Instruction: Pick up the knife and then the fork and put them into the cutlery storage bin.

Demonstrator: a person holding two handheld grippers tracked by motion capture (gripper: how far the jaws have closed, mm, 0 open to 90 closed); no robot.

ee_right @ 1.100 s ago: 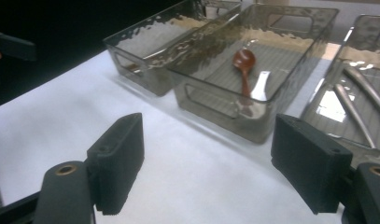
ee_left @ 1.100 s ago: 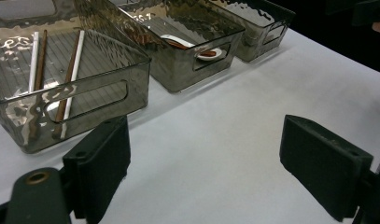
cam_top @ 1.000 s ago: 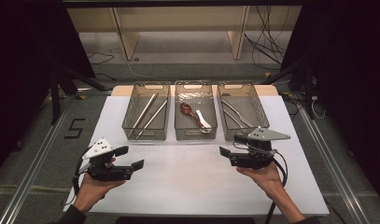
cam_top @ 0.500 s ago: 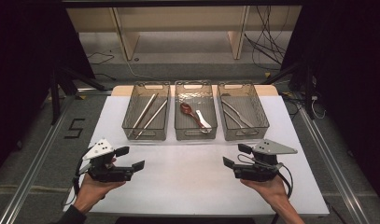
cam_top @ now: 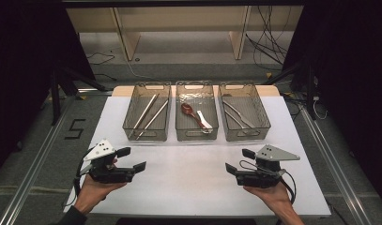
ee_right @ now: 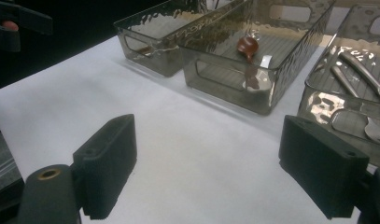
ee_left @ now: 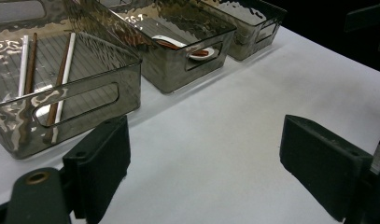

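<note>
White worktop, three bins along far edge, left gripper and right gripper near front corners, jaws wide apart, empty.

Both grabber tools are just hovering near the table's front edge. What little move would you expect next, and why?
Probably a reach forward toward the bins: the left gripper and right gripper are open, holding nothing, while the cutlery lies in the three bins beyond them. Which bin, I cannot tell.

We hold the left gripper at seven o'clock and the right gripper at five, jaws apart, three clear bins at twelve.
</note>
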